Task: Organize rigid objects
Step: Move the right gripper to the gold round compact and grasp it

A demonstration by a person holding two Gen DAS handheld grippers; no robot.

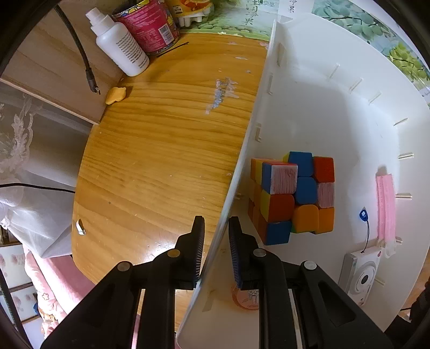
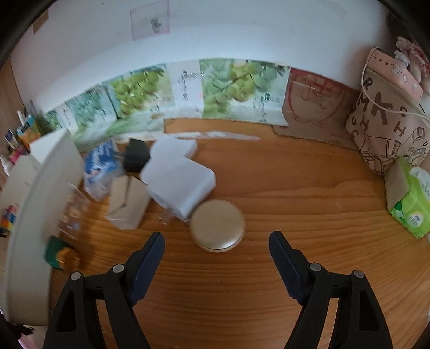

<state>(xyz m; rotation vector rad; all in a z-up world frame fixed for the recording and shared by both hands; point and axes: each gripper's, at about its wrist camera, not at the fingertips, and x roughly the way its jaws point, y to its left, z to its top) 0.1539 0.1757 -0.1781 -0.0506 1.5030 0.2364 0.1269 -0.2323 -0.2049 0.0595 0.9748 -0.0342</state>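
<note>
My left gripper (image 1: pixel 215 249) straddles the near wall of a white plastic bin (image 1: pixel 336 112), one finger outside and one inside, closed on the wall. In the bin lie a multicoloured puzzle cube (image 1: pixel 293 196), a small white camera (image 1: pixel 361 276), a pink strip (image 1: pixel 385 206) and an orange round item (image 1: pixel 246 298) under my finger. My right gripper (image 2: pixel 216 265) is open and empty above the wooden table, just short of a round gold-lidded tin (image 2: pixel 217 225). The bin (image 2: pixel 32 214) shows at the left of the right wrist view.
Beyond the tin lie white blocks (image 2: pixel 178 180), a black adapter (image 2: pixel 135 157), a beige box (image 2: pixel 129 204), a blue-white packet (image 2: pixel 100 166) and a green-capped item (image 2: pixel 60 255). A tissue pack (image 2: pixel 411 204) and printed bag (image 2: pixel 384 126) stand right. A white bottle (image 1: pixel 119 45) and red can (image 1: pixel 150 24) stand far left.
</note>
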